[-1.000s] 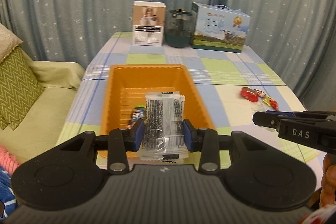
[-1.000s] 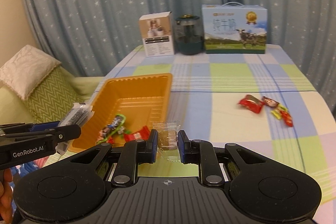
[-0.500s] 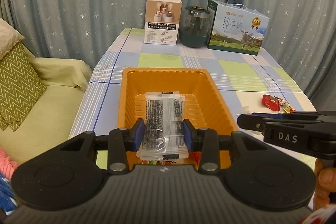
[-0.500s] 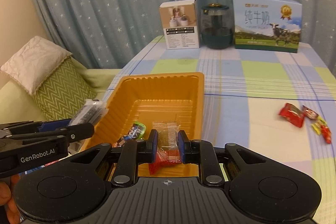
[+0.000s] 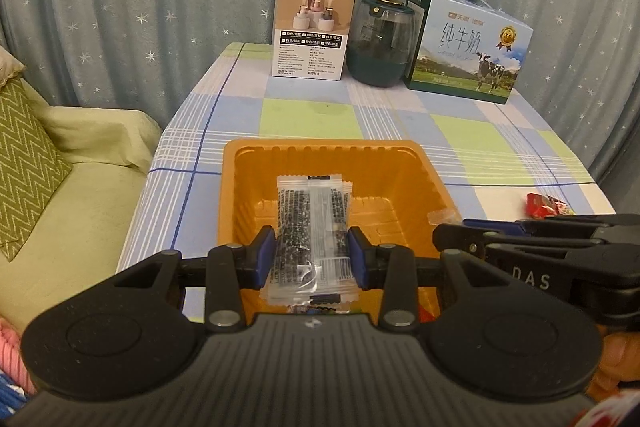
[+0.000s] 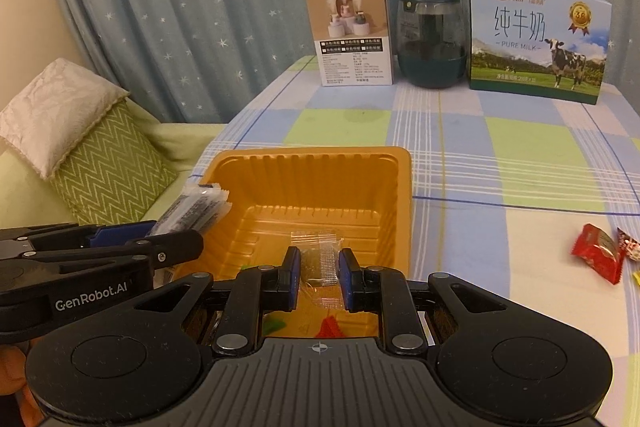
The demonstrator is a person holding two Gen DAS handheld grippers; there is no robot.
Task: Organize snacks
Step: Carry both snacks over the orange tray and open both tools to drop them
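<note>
The left gripper (image 5: 312, 259) pinches clear packets of dark sticks (image 5: 310, 227) above the orange plastic tray (image 5: 320, 151) on the desk; the right gripper (image 6: 319, 277) clamps a small clear-wrapped biscuit (image 6: 318, 261) there, both apparently poised for dropping in.

The right claw (image 6: 319, 277) grips a clear snack packet (image 6: 318, 263) over the orange tray (image 6: 316, 167).
</note>
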